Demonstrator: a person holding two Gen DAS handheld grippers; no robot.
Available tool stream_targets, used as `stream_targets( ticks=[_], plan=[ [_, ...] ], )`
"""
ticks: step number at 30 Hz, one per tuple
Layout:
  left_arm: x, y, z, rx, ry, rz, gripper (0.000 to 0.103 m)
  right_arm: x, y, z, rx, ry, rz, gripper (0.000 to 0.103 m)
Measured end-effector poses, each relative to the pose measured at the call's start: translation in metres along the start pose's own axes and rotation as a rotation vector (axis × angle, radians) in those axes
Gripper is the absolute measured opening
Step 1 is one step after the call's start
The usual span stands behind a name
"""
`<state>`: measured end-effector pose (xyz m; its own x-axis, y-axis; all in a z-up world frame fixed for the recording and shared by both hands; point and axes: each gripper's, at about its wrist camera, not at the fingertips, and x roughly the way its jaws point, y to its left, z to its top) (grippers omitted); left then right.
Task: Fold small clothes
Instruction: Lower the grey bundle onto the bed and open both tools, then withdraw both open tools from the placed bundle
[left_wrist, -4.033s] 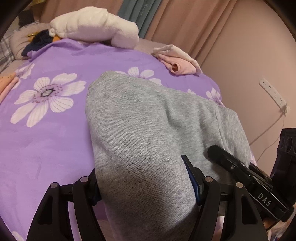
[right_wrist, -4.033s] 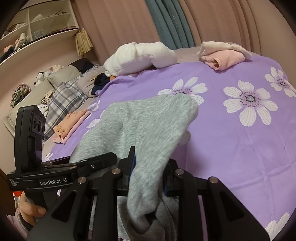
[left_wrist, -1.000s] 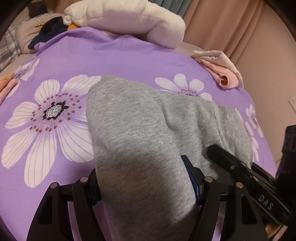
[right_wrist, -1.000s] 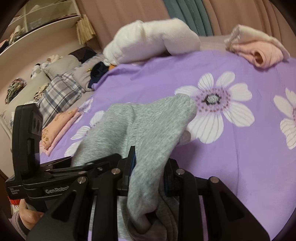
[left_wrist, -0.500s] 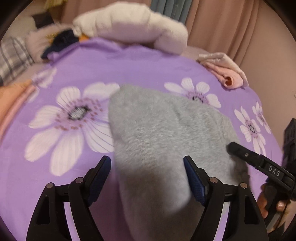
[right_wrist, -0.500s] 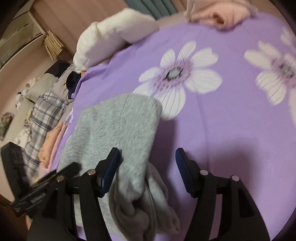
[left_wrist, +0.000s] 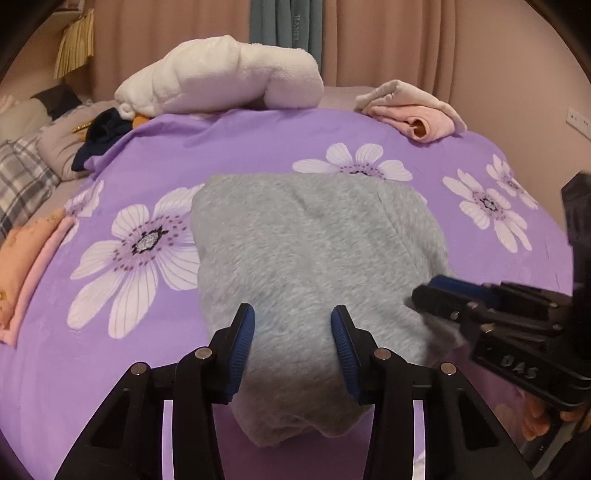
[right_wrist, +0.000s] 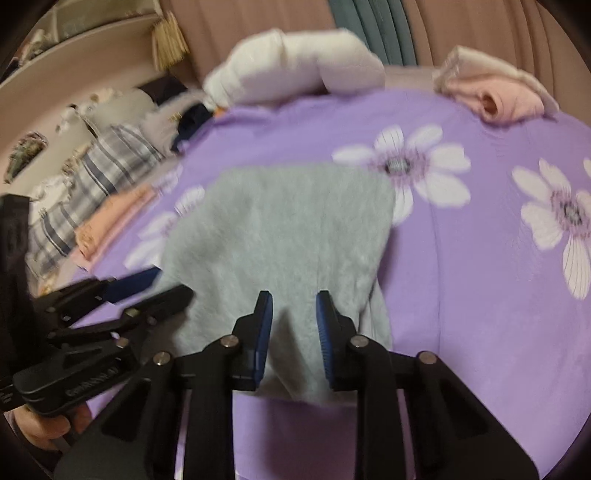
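**A:** Start with the biggest thing. What fills the view?

**B:** A bed spread with a purple sheet (left_wrist: 258, 147) printed with white flowers. Far back hang tan curtains (left_wrist: 406, 40) with a teal one between them.

**A:** And on the sheet?

**B:** A gray garment (left_wrist: 306, 251) lies folded in the middle of the sheet, its near end reaching toward both cameras. Behind it, at the far edge, sits a white plush bundle (left_wrist: 221, 81). To the right of that is a folded pink garment (left_wrist: 417, 110). On the left edge lies a peach folded piece (left_wrist: 22, 266), with plaid bedding (left_wrist: 22, 177) beyond it.

**A:** The tongs?

**B:** The left gripper (left_wrist: 293, 328) has its blue pads on either side of the near end of the gray cloth. The jaws are closing, at a middling gap, and the cloth sits between them; I can't tell whether the pads press it yet. The right gripper (right_wrist: 294, 321) is narrower, also closing, with a strip of the gray cloth running between its pads; this view is blurred, so contact there is unclear as well.

**A:** Do the two tools see each other?

**B:** Yes. The right one shows at the garment's right edge in the left view, and the left one at its left edge in the right view, with fingertips (right_wrist: 40, 428) under its handle.
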<state>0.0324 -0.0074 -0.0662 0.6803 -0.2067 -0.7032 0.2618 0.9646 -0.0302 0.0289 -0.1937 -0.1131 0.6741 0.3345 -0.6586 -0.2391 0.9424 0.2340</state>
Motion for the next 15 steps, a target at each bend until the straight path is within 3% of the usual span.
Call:
stream_targets(
  ticks=[5, 7, 8, 10, 12, 13, 15],
  plan=[
    [-0.008, -0.001, 0.001, -0.027, 0.015, 0.001, 0.046, -0.005, -0.001, 0.0, 0.005, 0.025, -0.022, 0.022],
    [-0.017, 0.002, 0.002, -0.059, 0.02, -0.017, 0.053, -0.018, 0.003, 0.001, 0.013, 0.009, 0.002, 0.032],
    [-0.024, 0.004, 0.003, -0.071, 0.018, -0.016, 0.063, -0.026, 0.005, 0.001, 0.016, -0.001, 0.011, 0.038],
    [-0.037, 0.005, 0.005, -0.084, 0.003, -0.004, 0.08, -0.044, 0.01, 0.001, 0.009, -0.017, -0.006, 0.067],
    [-0.053, 0.006, 0.007, -0.092, -0.009, 0.0, 0.088, -0.055, 0.014, 0.0, -0.002, -0.025, -0.028, 0.085],
    [-0.058, 0.005, 0.007, -0.095, -0.004, 0.006, 0.093, -0.062, 0.016, 0.0, -0.005, -0.024, -0.039, 0.093],
    [-0.069, 0.005, 0.008, -0.112, 0.005, 0.025, 0.096, -0.073, 0.018, 0.0, 0.002, -0.02, -0.052, 0.098]
  ],
)
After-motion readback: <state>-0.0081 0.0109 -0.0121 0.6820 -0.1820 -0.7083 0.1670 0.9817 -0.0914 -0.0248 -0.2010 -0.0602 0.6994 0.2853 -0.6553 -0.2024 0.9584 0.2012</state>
